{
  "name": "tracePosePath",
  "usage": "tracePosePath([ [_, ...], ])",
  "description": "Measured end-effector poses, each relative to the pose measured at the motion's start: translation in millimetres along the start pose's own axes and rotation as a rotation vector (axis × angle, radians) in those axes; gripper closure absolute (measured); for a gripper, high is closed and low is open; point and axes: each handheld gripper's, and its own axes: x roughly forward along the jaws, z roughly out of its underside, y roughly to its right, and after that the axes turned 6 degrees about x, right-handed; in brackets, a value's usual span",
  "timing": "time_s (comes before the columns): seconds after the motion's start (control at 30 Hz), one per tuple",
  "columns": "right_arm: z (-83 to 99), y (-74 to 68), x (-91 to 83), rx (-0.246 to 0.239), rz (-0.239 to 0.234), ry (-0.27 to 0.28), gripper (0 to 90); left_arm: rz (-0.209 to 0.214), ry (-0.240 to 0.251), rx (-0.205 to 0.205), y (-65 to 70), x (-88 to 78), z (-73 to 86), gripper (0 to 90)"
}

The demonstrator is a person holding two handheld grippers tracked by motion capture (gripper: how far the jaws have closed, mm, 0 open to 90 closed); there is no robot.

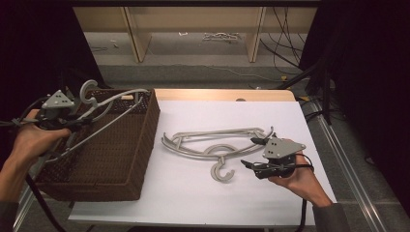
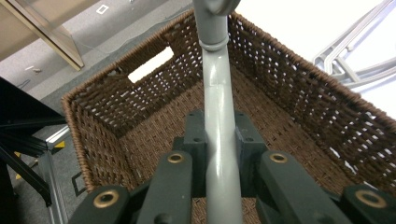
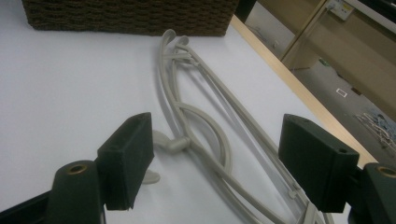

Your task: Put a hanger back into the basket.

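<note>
The left gripper (image 1: 72, 118) has its jaws clamped on 1 grey hanger (image 2: 218, 140), held above the wicker basket (image 1: 145, 140) and not yet laid down. The right gripper (image 1: 254, 152), jaws wide and empty, faces the hangers (image 1: 212, 142) left on the white worktop (image 1: 193, 193).

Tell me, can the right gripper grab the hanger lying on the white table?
Probably yes. The right gripper is open right beside the hanger on the table, nothing lies between them, and the hanger already runs between its jaws in the right gripper view.
</note>
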Motion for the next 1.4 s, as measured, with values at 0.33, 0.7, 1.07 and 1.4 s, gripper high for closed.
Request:
tracePosePath([
  [0.33,2.4,-0.4,-0.3,0.02,0.003,0.005,25.6,0.023,0.015,-0.024,-2.8,15.5,14.0,79.3],
  [0.7,4.3,-0.8,0.1,0.022,0.001,-0.001,25.5,0.051,0.022,-0.062,-3.4,26.0,41.5,79.3],
  [1.07,5.4,-2.0,0.1,0.022,-0.003,-0.01,25.6,0.059,-0.025,-0.047,4.0,47.9,49.5,79.2],
  [1.4,6.0,-2.0,0.6,0.028,-0.005,-0.008,25.6,0.104,-0.132,-0.04,15.5,70.2,61.5,78.6],
])
